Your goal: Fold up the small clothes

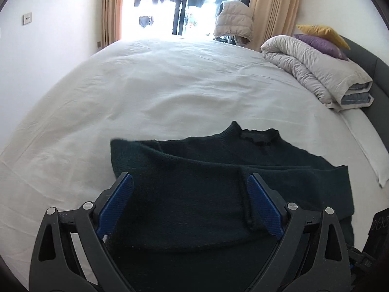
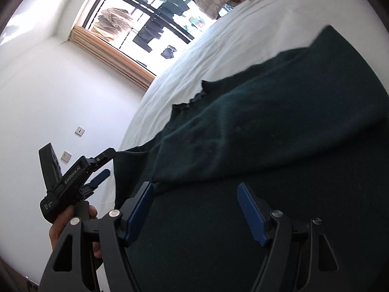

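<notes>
A dark green knit sweater (image 1: 194,185) lies on the white bed (image 1: 145,92), its scalloped collar (image 1: 260,136) at the far side and a sleeve folded across the body. My left gripper (image 1: 190,180) is open just above the sweater's near part, its blue pads (image 1: 116,202) spread wide, holding nothing. My right gripper (image 2: 194,189) is open too, tilted over the same sweater (image 2: 267,133), empty. In the right wrist view the left gripper (image 2: 102,170) shows at the bed's edge, held by a hand (image 2: 70,221).
A rolled grey duvet (image 1: 316,68) with purple and yellow cushions (image 1: 321,36) sits at the bed's right by the dark headboard (image 1: 379,73). A window with curtains (image 1: 111,9) is behind the bed. A white wall with sockets (image 2: 65,157) is on the left.
</notes>
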A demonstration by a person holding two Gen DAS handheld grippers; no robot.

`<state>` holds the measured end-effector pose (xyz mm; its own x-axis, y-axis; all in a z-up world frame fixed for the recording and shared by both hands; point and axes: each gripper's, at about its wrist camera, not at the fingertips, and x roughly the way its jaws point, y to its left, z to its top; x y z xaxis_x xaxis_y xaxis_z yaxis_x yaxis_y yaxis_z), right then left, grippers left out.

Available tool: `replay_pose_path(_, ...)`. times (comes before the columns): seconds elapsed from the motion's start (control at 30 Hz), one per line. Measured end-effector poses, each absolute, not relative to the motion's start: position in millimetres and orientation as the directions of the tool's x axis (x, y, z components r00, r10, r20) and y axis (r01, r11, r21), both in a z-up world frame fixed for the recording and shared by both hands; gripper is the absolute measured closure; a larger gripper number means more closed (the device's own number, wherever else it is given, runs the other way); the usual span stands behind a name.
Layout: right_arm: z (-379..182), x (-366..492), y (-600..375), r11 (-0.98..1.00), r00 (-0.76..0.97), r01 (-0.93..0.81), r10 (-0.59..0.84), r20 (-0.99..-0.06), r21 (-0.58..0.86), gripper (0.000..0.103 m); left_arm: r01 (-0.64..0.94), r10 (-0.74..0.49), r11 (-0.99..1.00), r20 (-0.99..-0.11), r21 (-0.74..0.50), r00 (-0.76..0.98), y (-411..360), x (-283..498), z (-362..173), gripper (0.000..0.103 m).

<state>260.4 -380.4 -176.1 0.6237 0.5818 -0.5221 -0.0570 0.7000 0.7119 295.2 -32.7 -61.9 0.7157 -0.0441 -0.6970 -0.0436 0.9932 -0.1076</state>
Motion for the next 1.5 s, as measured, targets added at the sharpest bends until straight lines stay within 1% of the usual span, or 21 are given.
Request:
replay_pose_path(0.03, -180, 255, -384, 0.694, 0.63, -0.062, 0.585, -0.512, 0.717, 0.036, -0.062, -0.006, 0.995, -0.702, -0.072, 0.713, -28, 293, -64, 0.007)
replay_pose_path(0.1, -180, 252, -387, 0.688, 0.637, -0.073, 0.589, -0.497, 0.722, 0.037, -0.173, 0.143, 0.985, -0.686, 0.025, 0.714, -12, 287, -65, 0.007)
replay_pose_path(0.13, -180, 253, -387, 0.684, 0.64, -0.076, 0.591, -0.491, 0.725, 0.037, -0.21, 0.165, 0.978, -0.678, 0.016, 0.717, -3, 283, -63, 0.008)
replay_pose_path(0.2, -182, 254, -385, 0.682, 0.646, -0.09, 0.594, -0.479, 0.725, 0.037, -0.167, 0.078, 0.983, -0.664, -0.072, 0.744, 1, 278, -55, 0.008)
replay_pose_path(0.27, -183, 252, -385, 0.686, 0.651, -0.1, 0.593, -0.474, 0.721, 0.036, -0.044, -0.035, 0.994, -0.67, -0.1, 0.741, -20, 283, -52, 0.008)
replay_pose_path(0.33, -184, 251, -385, 0.686, 0.653, -0.104, 0.593, -0.47, 0.721, 0.036, 0.08, -0.176, 0.983, -0.729, -0.165, 0.661, -49, 299, -64, 0.008)
replay_pose_path(0.37, -184, 251, -385, 0.684, 0.654, -0.105, 0.595, -0.468, 0.722, 0.036, 0.107, -0.22, 0.975, -0.754, -0.196, 0.619, -61, 307, -74, 0.008)
replay_pose_path(0.47, -186, 248, -387, 0.68, 0.653, -0.118, 0.602, -0.46, 0.724, 0.037, 0.125, -0.24, 0.971, -0.819, -0.205, 0.522, -91, 325, -103, 0.008)
replay_pose_path(0.53, -188, 248, -388, 0.675, 0.654, -0.125, 0.607, -0.452, 0.727, 0.037, 0.114, -0.286, 0.958, -0.847, -0.263, 0.449, -97, 333, -121, 0.008)
replay_pose_path(0.67, -189, 242, -397, 0.66, 0.657, -0.123, 0.614, -0.437, 0.741, 0.04, 0.067, -0.316, 0.945, -0.841, -0.32, 0.439, -92, 343, -129, 0.012)
replay_pose_path(0.7, -190, 242, -398, 0.657, 0.658, -0.122, 0.615, -0.434, 0.744, 0.041, 0.062, -0.324, 0.941, -0.839, -0.332, 0.437, -89, 346, -129, 0.021)
replay_pose_path(0.73, -191, 242, -399, 0.655, 0.659, -0.12, 0.615, -0.434, 0.746, 0.042, 0.061, -0.33, 0.939, -0.84, -0.337, 0.431, -89, 348, -129, 0.035)
replay_pose_path(0.77, -191, 242, -399, 0.655, 0.659, -0.12, 0.615, -0.433, 0.746, 0.042, 0.065, -0.341, 0.935, -0.838, -0.348, 0.425, -89, 349, -128, 0.044)
replay_pose_path(0.8, -191, 241, -399, 0.655, 0.659, -0.119, 0.614, -0.433, 0.746, 0.043, 0.068, -0.359, 0.929, -0.837, -0.365, 0.413, -90, 350, -128, 0.06)
replay_pose_path(0.83, -191, 241, -399, 0.656, 0.66, -0.119, 0.613, -0.434, 0.746, 0.043, 0.068, -0.377, 0.921, -0.836, -0.383, 0.4, -91, 355, -131, 0.069)
replay_pose_path(1.03, -190, 241, -397, 0.665, 0.66, -0.118, 0.607, -0.442, 0.737, 0.043, 0.059, -0.442, 0.889, -0.816, -0.454, 0.372, -88, 359, -135, 0.07)
replay_pose_path(1.17, -189, 242, -397, 0.668, 0.661, -0.118, 0.605, -0.444, 0.735, 0.044, 0.083, -0.439, 0.893, -0.822, -0.441, 0.363, -92, 359, -132, 0.071)
replay_pose_path(1.23, -189, 242, -395, 0.668, 0.661, -0.117, 0.604, -0.445, 0.734, 0.044, 0.078, -0.442, 0.891, -0.818, -0.446, 0.367, -91, 358, -134, 0.083)
replay_pose_path(1.33, -189, 243, -395, 0.662, 0.659, -0.114, 0.608, -0.442, 0.741, 0.045, 0.071, -0.469, 0.875, -0.8, -0.479, 0.374, -88, 356, -139, 0.092)
replay_pose_path(1.4, -188, 245, -398, 0.644, 0.651, -0.103, 0.62, -0.438, 0.758, 0.045, 0.081, -0.477, 0.869, -0.786, -0.487, 0.392, -87, 353, -135, 0.094)
replay_pose_path(1.5, -187, 247, -410, 0.581, 0.642, -0.049, 0.641, -0.42, 0.812, 0.045, 0.086, -0.474, 0.868, -0.764, -0.489, 0.439, -83, 345, -125, 0.094)
